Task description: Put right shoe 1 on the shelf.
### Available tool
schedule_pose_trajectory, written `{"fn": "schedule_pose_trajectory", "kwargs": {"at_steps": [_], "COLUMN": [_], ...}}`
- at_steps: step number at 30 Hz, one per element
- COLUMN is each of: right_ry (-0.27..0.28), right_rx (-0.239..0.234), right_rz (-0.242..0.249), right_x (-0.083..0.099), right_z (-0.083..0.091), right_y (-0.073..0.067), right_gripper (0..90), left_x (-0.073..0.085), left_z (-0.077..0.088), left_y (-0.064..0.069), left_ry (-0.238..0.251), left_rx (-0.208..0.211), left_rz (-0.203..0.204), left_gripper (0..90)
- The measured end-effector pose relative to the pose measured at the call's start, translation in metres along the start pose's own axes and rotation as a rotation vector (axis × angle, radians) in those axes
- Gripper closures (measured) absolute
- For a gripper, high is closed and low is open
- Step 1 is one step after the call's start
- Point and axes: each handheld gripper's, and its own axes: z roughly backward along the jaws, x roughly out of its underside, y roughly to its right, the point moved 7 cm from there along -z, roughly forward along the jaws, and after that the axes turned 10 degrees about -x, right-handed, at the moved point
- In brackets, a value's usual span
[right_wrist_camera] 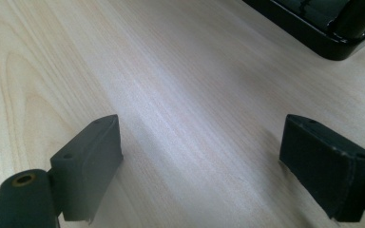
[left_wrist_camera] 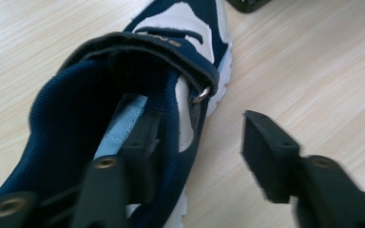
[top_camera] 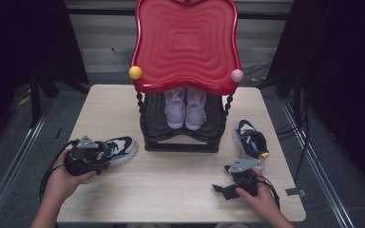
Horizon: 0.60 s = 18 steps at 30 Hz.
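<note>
Your left tool (left_wrist_camera: 197, 156) straddles the navy shoe's (left_wrist_camera: 123, 104) side wall, not yet pinching; your right tool (right_wrist_camera: 199, 166) rests spread over the bench (right_wrist_camera: 180, 71).

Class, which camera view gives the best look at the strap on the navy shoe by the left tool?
The left gripper view: the strap and its metal ring appear close up. The high view shows that navy shoe small, strap indistinct. The right gripper view faces the bare table.

shoe (left_wrist_camera: 123, 95): navy-white sneaker | upright on its sole | table's left part, toe toward rack
</note>
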Motion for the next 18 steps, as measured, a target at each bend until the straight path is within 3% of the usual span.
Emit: {"fn": "schedule_pose_trajectory", "kwargs": {"at_steps": [2,4,5,7,11,16,18], "right_ry": [0.0,0.0,0.0,0.0,0.0,0.0,0.0], "right_rx": [0.0,0.0,0.0,0.0,0.0,0.0,0.0], "right_rz": [0.0,0.0,0.0,0.0,0.0,-0.002,0.0], "right_x": [0.0,0.0,0.0,0.0,0.0,0.0,0.0], "right_z": [0.0,0.0,0.0,0.0,0.0,0.0,0.0], "right_y": [0.0,0.0,0.0,0.0,0.0,0.0,0.0], "right_gripper": [13.2,13.2,13.2,13.2,13.2,13.2,13.2], "left_x": [-0.001,-0.002,-0.002,-0.004,-0.011,-0.029,-0.034], "left_z": [0.0,0.001,0.0,-0.001,-0.004,-0.011,-0.017], "left_y": [-0.004,-0.006,-0.005,-0.005,-0.005,-0.004,-0.002], "left_ry": [-0.012,-0.003,0.0,0.005,0.032,0.035,0.027], "left_rx": [-0.035,-0.009,-0.005,-0.024,-0.052,-0.103,-0.105], "left_rz": [-0.007,0.046,0.054,0.061,0.113,0.145,0.159], "left_gripper": [63.7,72.6,74.2,77.1,79.5,79.6,79.4]}}
